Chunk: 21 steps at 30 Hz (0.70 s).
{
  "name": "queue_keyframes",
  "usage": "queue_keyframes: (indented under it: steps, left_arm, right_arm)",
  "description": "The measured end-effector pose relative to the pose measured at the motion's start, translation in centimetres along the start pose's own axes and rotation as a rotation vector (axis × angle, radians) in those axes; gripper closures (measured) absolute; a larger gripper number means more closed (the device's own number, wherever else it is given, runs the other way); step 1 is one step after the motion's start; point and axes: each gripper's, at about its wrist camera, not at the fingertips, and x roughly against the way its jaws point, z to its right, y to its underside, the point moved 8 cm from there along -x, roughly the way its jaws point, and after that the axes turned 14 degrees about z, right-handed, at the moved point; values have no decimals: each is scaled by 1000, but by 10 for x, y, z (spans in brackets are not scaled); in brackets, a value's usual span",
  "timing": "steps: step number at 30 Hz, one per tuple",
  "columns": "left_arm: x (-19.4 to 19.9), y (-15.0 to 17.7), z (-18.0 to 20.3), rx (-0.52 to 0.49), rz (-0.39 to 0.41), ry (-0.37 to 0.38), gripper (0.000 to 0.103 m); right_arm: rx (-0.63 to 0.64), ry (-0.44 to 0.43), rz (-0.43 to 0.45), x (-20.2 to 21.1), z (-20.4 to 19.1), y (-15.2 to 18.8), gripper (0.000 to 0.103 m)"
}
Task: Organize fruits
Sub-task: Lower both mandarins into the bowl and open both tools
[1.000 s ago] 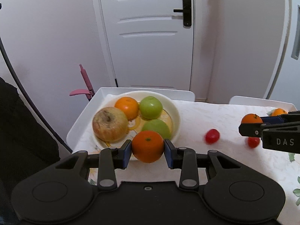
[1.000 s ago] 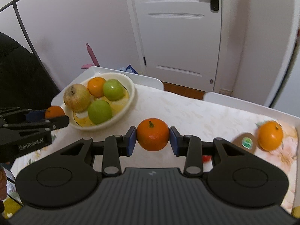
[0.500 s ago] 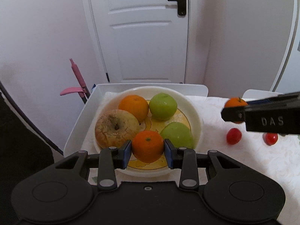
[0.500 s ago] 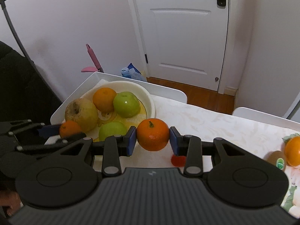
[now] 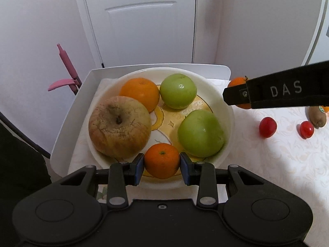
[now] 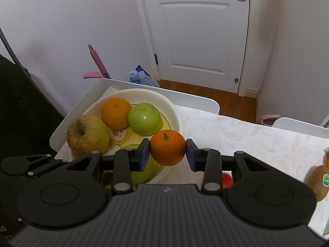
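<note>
White door [image 5: 141, 20] and pale walls stand behind a table [image 5: 277, 160] spread with a patterned cloth, where a cream bowl [image 5: 230, 111] sits at the left end holding a wrinkled apple [image 5: 120, 126], an orange [image 5: 139, 95] and two green apples [image 5: 177, 90]. Left gripper [image 5: 162, 165] clenches a small mandarin [image 5: 162, 160] low over the bowl's near rim. Right gripper [image 6: 167, 154] grasps another mandarin [image 6: 167, 150] above the bowl's right edge. Two cherry tomatoes [image 5: 267, 127] and a kiwi [image 6: 316, 182] lie on the cloth, well apart from the bowl.
</note>
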Motion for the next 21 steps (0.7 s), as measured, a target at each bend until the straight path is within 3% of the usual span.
queue_keyframes:
  steps: [3, 6, 9, 11, 21]
  left_arm:
    - [-2, -1, -2, 7, 0, 5, 62]
    - [-1, -1, -4, 35, 0, 31, 49]
    - [4, -3, -2, 63, 8, 66, 22]
    - [11, -6, 0, 62, 33, 62, 12]
    - [27, -4, -11, 85, 50, 47, 11]
  right_arm:
    - [-3, 6, -5, -3, -2, 1, 50]
    - [-3, 5, -9, -6, -5, 1, 50]
    - [-1, 1, -12, -7, -5, -1, 50]
    - [2, -4, -15, -9, -5, -2, 50]
    - [29, -44, -55, -30, -12, -5, 50]
